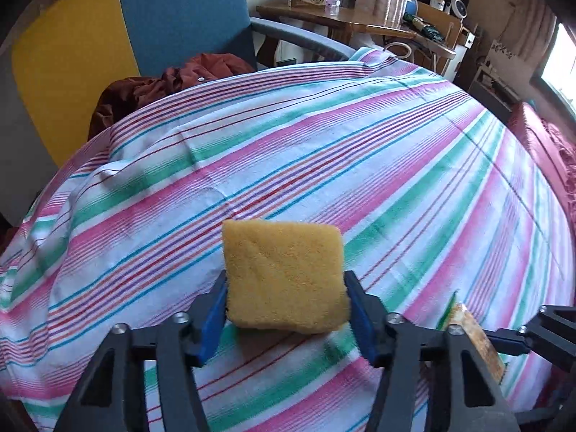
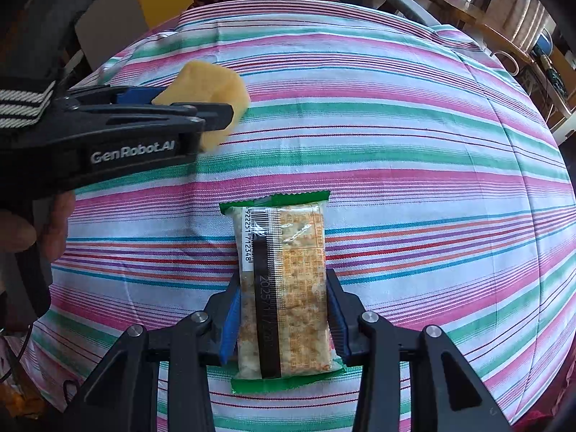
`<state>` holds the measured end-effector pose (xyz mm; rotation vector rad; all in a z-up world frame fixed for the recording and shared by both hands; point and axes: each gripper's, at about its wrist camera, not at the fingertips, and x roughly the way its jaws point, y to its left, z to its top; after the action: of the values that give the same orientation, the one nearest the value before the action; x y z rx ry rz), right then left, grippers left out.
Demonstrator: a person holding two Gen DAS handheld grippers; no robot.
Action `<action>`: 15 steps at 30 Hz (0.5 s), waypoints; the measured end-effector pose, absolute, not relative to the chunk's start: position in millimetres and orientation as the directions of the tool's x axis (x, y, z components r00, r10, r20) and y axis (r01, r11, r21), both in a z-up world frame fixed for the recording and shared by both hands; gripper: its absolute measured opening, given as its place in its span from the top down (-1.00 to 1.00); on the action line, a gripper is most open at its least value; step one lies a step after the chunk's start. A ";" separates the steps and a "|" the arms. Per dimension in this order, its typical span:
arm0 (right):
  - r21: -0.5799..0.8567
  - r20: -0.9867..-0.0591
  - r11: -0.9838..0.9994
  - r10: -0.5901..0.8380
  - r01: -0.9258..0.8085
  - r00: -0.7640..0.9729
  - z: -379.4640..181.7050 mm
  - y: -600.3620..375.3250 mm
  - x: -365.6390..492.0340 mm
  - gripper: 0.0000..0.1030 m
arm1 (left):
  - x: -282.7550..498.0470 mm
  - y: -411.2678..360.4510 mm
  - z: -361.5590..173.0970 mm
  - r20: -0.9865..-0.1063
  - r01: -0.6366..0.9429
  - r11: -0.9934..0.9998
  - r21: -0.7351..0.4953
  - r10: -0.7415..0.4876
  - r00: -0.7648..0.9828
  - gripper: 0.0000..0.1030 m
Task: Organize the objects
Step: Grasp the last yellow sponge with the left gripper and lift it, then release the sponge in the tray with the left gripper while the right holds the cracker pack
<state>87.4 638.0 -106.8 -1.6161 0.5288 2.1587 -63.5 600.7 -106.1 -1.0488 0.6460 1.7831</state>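
Observation:
A yellow sponge sits squeezed between the blue pads of my left gripper, held a little above the striped cloth. The right wrist view shows the same sponge in the left gripper at the upper left. A clear snack pack with green ends lies lengthwise on the cloth, and my right gripper is shut on its long sides. In the left wrist view, the pack's edge shows at the lower right.
A blue and yellow chair with a dark red garment stands behind the table. A wooden desk with boxes is at the back right. A person's hand holds the left gripper's handle.

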 end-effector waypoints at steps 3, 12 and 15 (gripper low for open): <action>0.061 -0.962 -0.855 0.087 -0.514 -0.259 -105.6 639.9 88.2 0.17 | -50.4 574.2 -91.7 -0.848 -0.904 -0.428 -0.013 0.483 -0.217 -0.14; 0.033 -0.960 -0.865 0.112 -0.500 -0.257 -102.4 632.2 88.0 0.17 | -17.6 462.5 -46.5 -0.796 -0.856 -0.517 0.004 0.517 -0.316 -0.15; 0.035 -0.959 -0.866 0.111 -0.499 -0.260 -105.9 635.2 88.6 0.16 | -9.9 433.1 -39.2 -0.780 -0.836 -0.548 0.015 0.517 -0.353 -0.16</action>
<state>88.6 635.2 -105.9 -1.6119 0.4721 2.1720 -9.9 433.1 -39.2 -0.9438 0.5293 1.9869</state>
